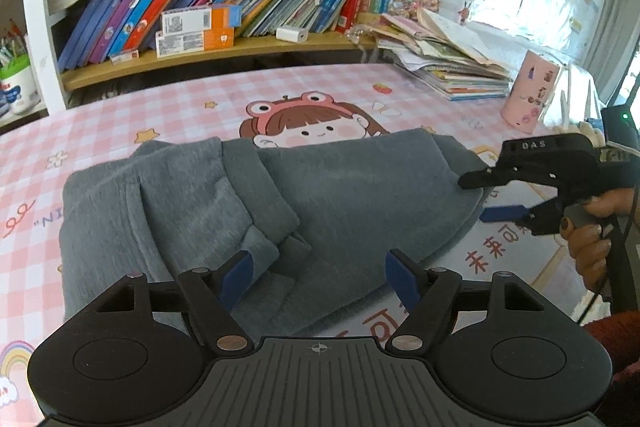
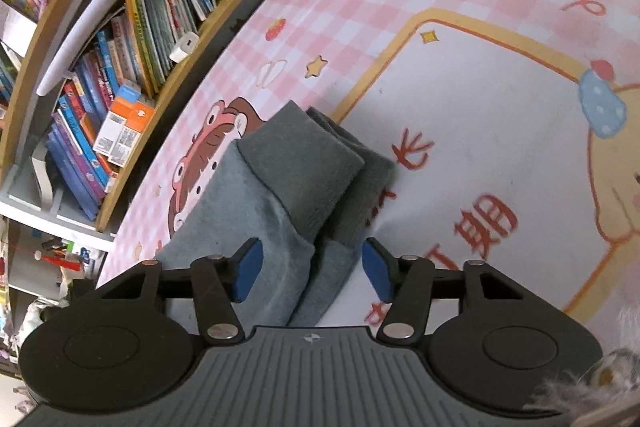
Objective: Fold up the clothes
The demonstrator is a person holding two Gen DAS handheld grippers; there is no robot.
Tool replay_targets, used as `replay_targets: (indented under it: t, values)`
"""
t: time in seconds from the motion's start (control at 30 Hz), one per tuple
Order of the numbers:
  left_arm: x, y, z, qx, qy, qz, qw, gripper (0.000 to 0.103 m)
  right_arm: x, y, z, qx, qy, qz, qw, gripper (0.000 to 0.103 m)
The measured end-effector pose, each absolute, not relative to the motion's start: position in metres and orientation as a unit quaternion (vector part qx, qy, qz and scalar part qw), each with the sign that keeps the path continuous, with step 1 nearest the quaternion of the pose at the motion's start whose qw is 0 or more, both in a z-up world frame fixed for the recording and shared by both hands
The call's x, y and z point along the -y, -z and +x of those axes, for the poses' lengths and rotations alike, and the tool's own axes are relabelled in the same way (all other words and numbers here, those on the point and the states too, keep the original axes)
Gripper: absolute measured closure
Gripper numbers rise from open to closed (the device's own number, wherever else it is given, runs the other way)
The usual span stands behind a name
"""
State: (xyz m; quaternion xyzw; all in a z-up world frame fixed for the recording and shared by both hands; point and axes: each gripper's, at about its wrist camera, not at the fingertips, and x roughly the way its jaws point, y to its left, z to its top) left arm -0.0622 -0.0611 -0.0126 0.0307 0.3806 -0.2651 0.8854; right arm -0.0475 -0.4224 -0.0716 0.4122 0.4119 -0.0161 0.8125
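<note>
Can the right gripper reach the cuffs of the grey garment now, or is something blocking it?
Probably yes. The right gripper is open and points at the darker cuffs of the grey garment; only flat cloth lies between. The left gripper works at another edge, apart.

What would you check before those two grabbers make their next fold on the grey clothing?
1. Left gripper open, nothing pinched: ok.
2. Right gripper open, cuffs ahead of its fingers: ok.
3. Garment lies wholly on the mat: ok.
4. Garment flat: not ok, a sleeve lies bunched across it.
5. Book pile and pink box clear of the cloth: ok.
6. Layers evenly stacked underneath: cannot tell.
</note>
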Motion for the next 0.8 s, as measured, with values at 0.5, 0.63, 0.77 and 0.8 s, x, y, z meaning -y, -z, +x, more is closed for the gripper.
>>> replay_targets:
  t: [0.5,0.63,0.77,0.8]
  values:
    - [0.084,0.012,-0.069,-0.395,0.243,0.04,0.885,0.028,0.425,0.06,-0.032,-0.348,-0.075,0.388,0.85,0.083]
    - [0.083,0.011,-0.072,-0.395,0.232,0.037,0.888,0.028,0.436,0.078,-0.025,-0.383,-0.049,0.419,0.821,0.077]
    - [0.083,0.011,-0.075,-0.396,0.222,0.034,0.89,0.028,0.439,0.088,-0.021,-0.389,-0.049,0.449,0.803,0.06]
    - [0.082,0.011,-0.075,-0.396,0.221,0.034,0.89,0.028,0.44,0.091,-0.019,-0.392,-0.049,0.456,0.798,0.06]
